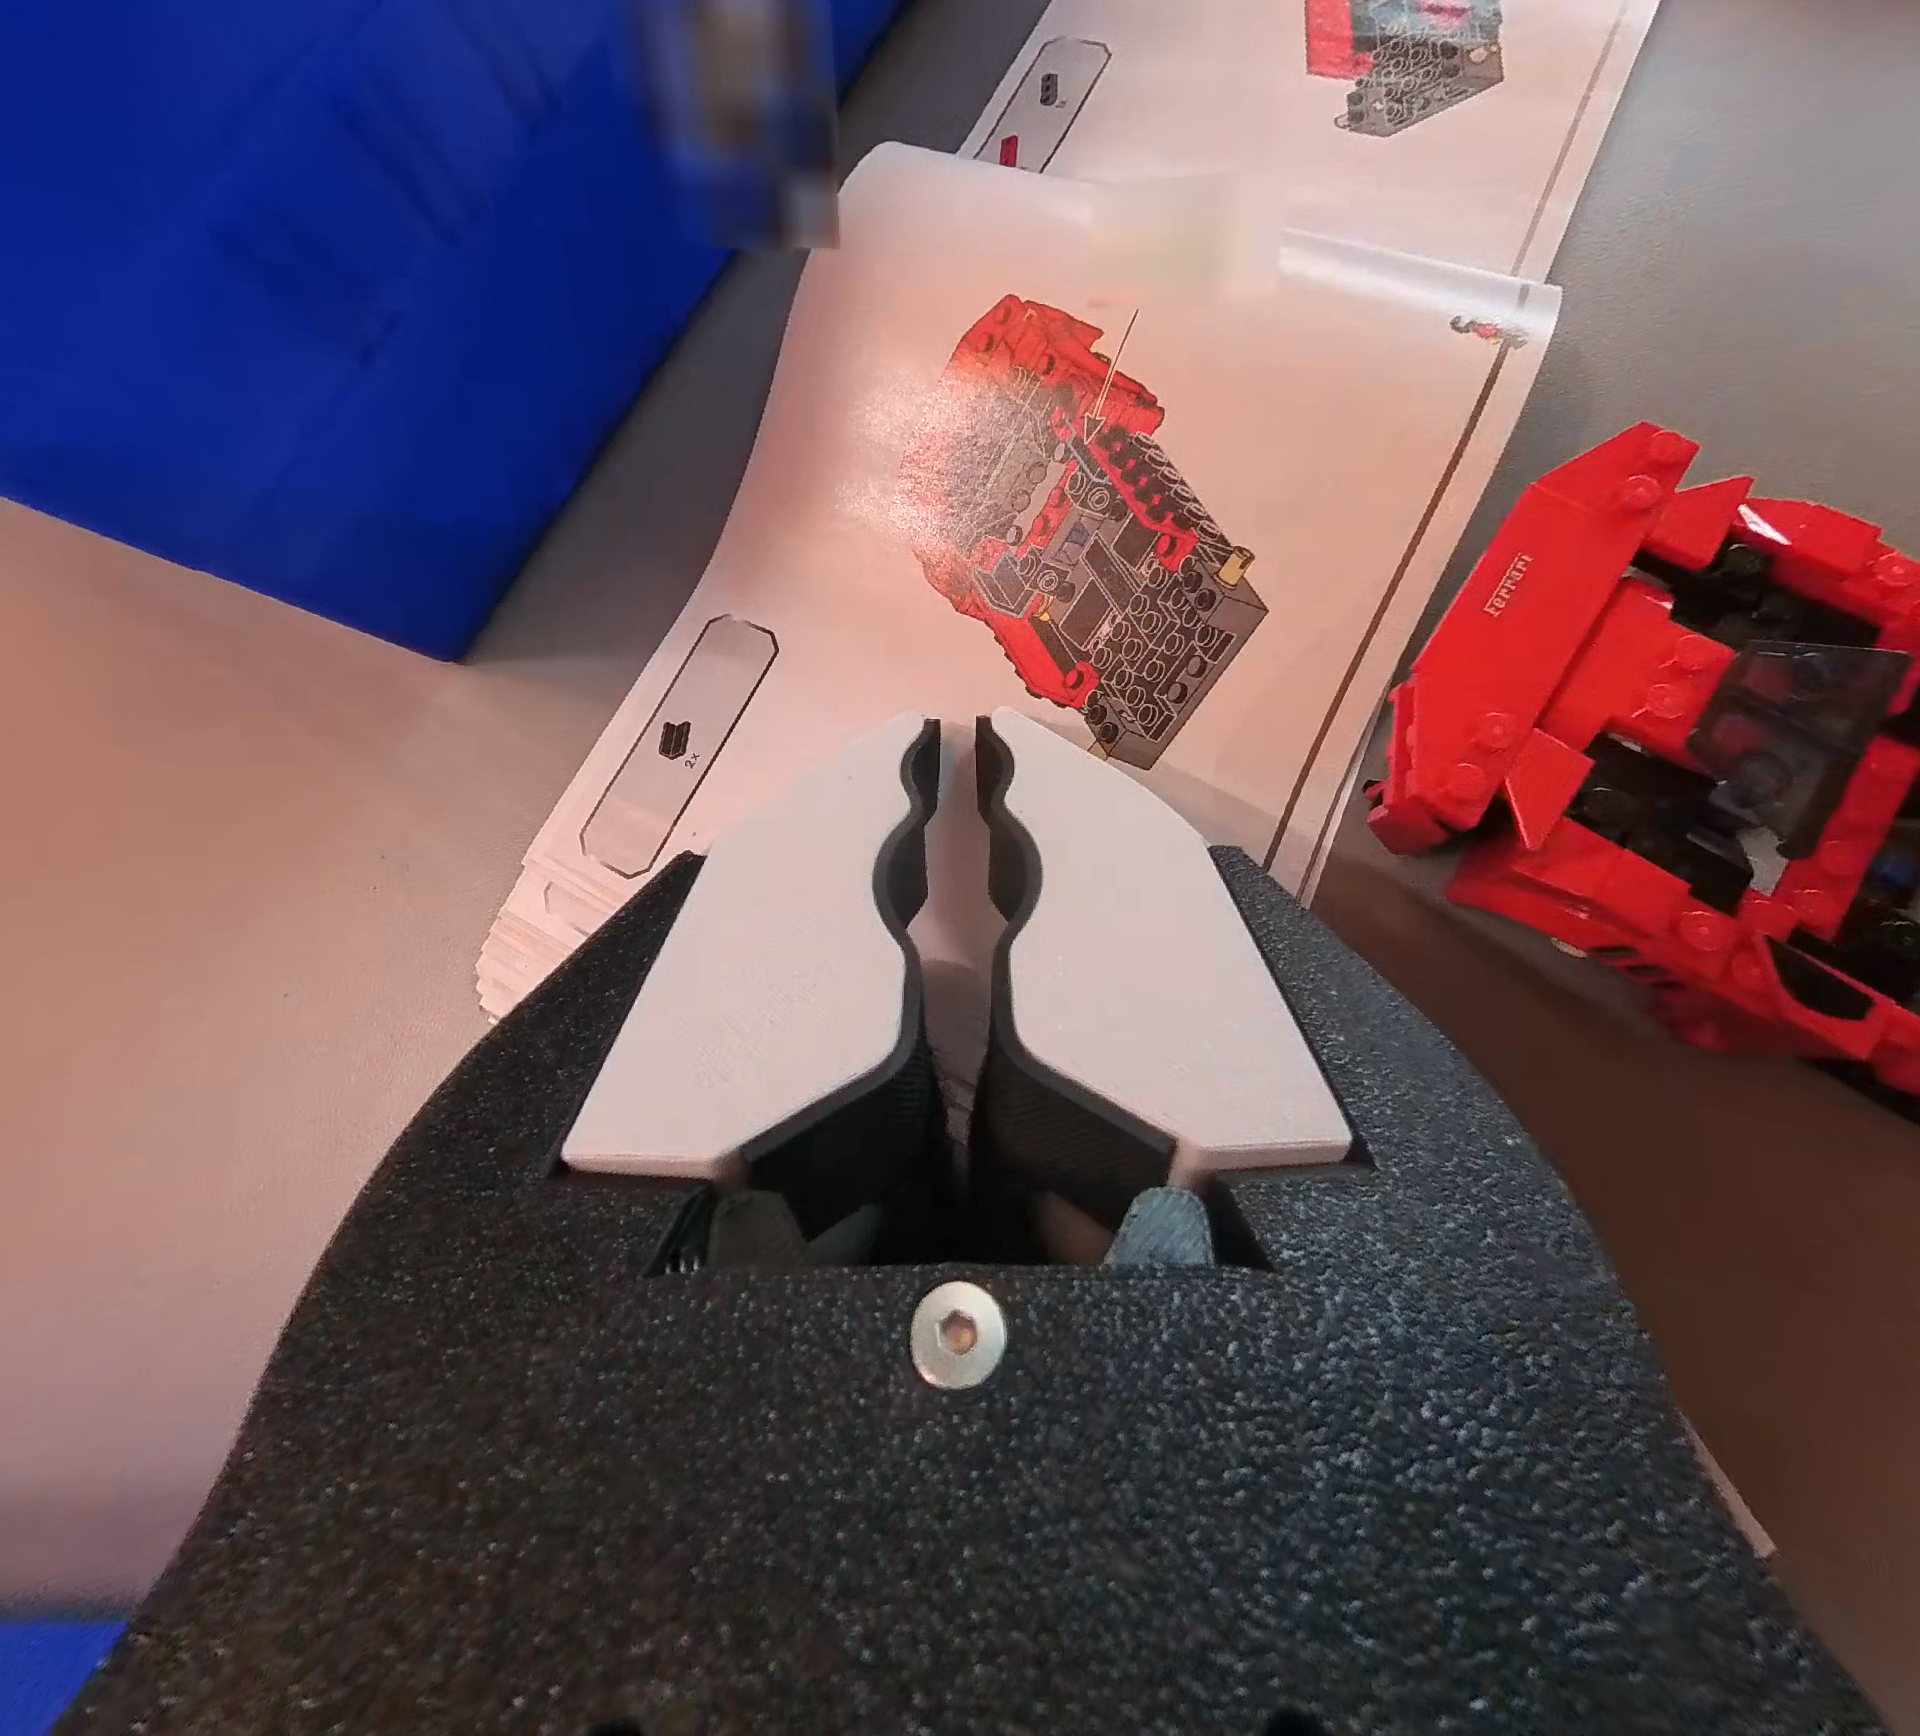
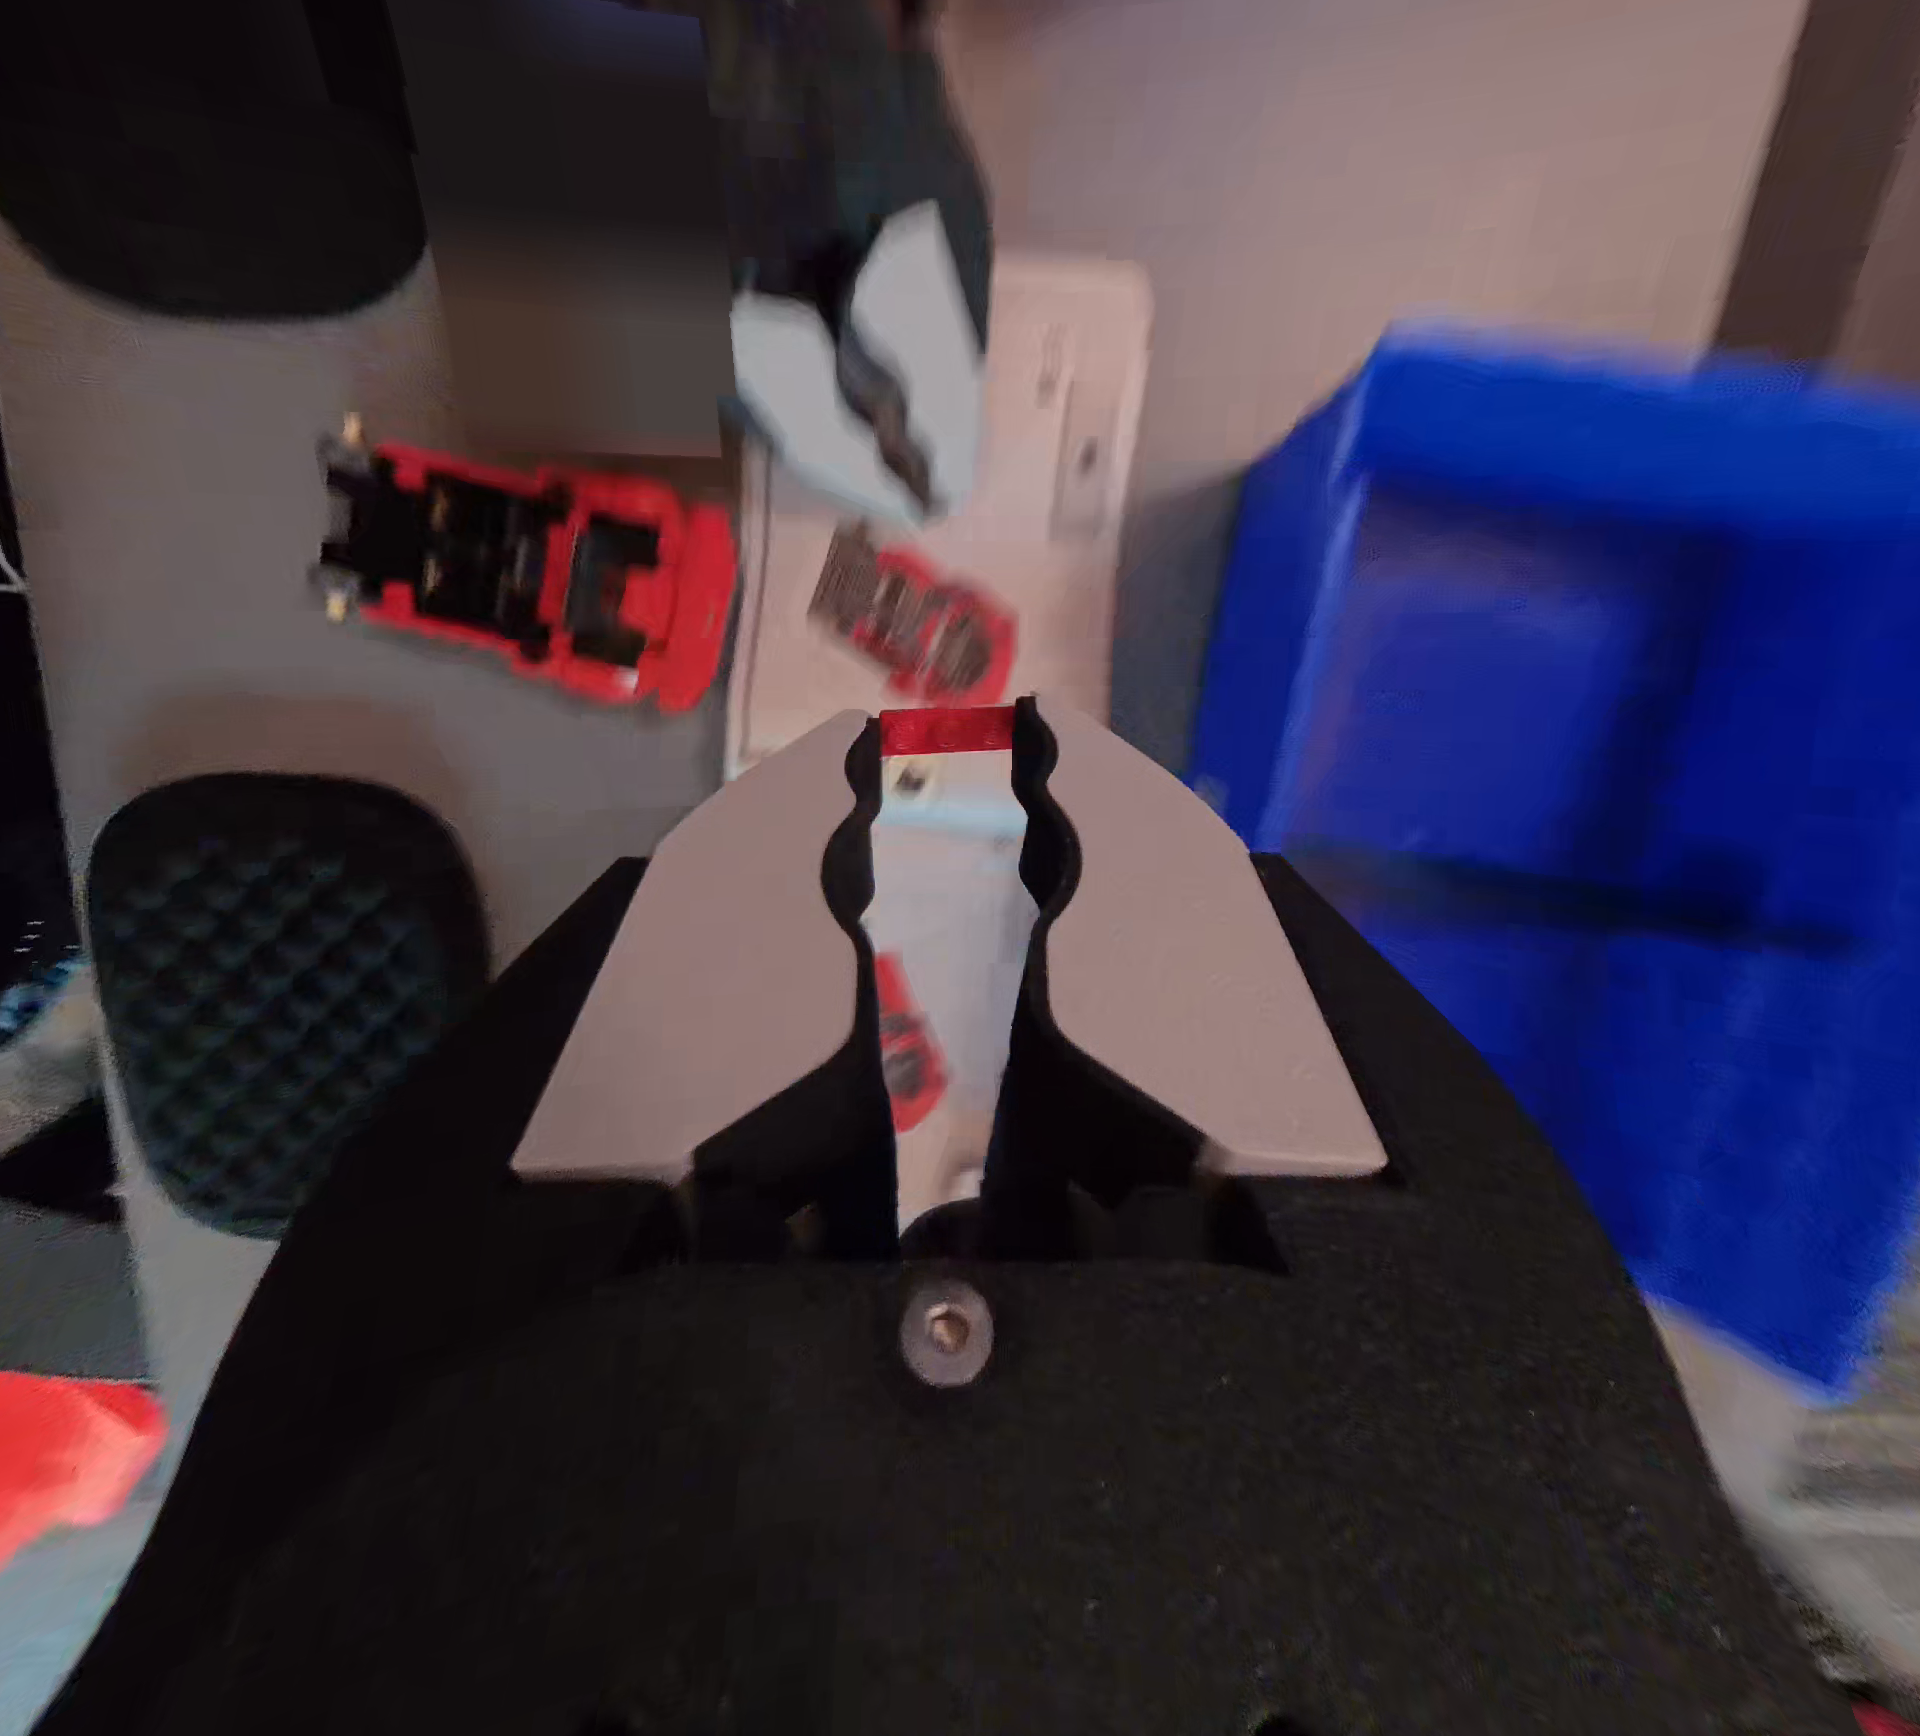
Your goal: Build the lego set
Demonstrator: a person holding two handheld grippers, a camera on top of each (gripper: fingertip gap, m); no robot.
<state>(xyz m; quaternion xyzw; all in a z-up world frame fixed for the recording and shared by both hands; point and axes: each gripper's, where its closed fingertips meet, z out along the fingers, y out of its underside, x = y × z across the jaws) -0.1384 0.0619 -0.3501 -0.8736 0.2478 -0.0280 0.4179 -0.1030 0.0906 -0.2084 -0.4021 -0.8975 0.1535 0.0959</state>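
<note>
On the table [image 1: 260, 855], a red lego car [image 1: 1683, 751] is placed beside the instruction booklet [image 1: 1039, 460], a blue bin [image 1: 312, 232] flanking it. Left claw [image 1: 957, 730] is held nearly closed, empty; right claw [image 2: 948, 730] is clamped on a red brick [image 2: 945, 732].

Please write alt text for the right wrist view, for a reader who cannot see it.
The right tool grips a small red brick between its fingertips above an open instruction booklet. A partly built red and black car lies to the left, a blue bin to the right, and the left tool hovers beyond.
</note>
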